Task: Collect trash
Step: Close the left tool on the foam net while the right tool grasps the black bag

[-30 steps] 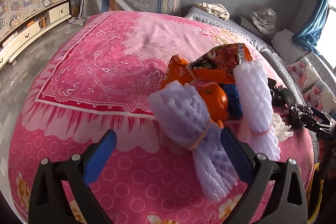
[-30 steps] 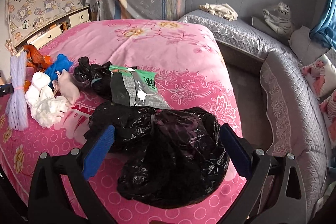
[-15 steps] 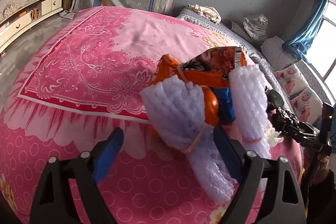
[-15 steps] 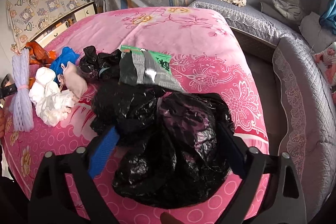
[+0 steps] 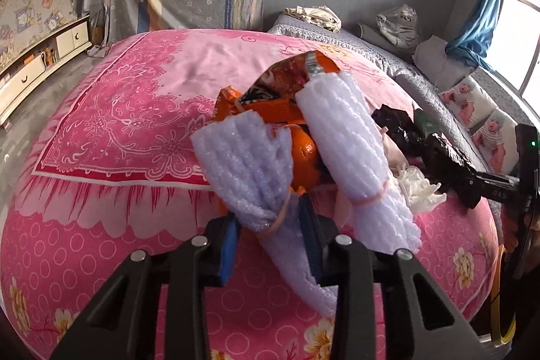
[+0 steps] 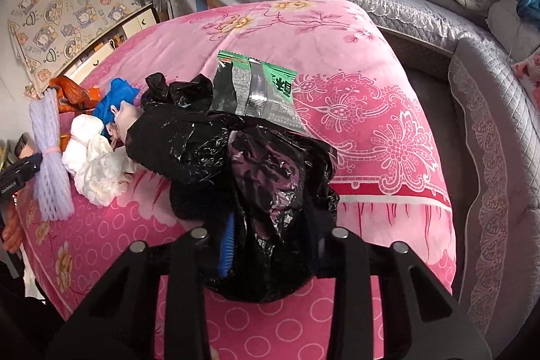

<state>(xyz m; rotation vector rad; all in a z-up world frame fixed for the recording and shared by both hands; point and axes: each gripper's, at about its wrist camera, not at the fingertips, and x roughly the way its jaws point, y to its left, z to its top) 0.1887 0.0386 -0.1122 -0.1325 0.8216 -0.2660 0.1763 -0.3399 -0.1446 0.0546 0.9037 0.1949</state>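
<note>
A lilac foam fruit net (image 5: 249, 171), tied with a rubber band, lies on the pink quilt (image 5: 118, 123). My left gripper (image 5: 268, 215) is closing on its tied neck, and both blue pads press against it. Beside it lie a second white foam net (image 5: 351, 150), an orange (image 5: 303, 157) and a red snack wrapper (image 5: 290, 80). In the right wrist view my right gripper (image 6: 270, 235) is closing on a crumpled black plastic bag (image 6: 263, 177), which bulges between the jaws. A green wrapper (image 6: 260, 90) rests behind the bag.
White tissue (image 6: 98, 164), a blue scrap (image 6: 114, 100) and a smaller black bag (image 6: 175, 90) lie between the two piles. A grey quilted bed surround (image 6: 486, 123) curves along the right. A low cabinet (image 5: 37, 63) stands by the far left wall.
Both grippers' jaws have gone from wide open to pinched in, the left on the lilac foam net, the right on the black bag. The left gripper has moved in closer to the net.
</note>
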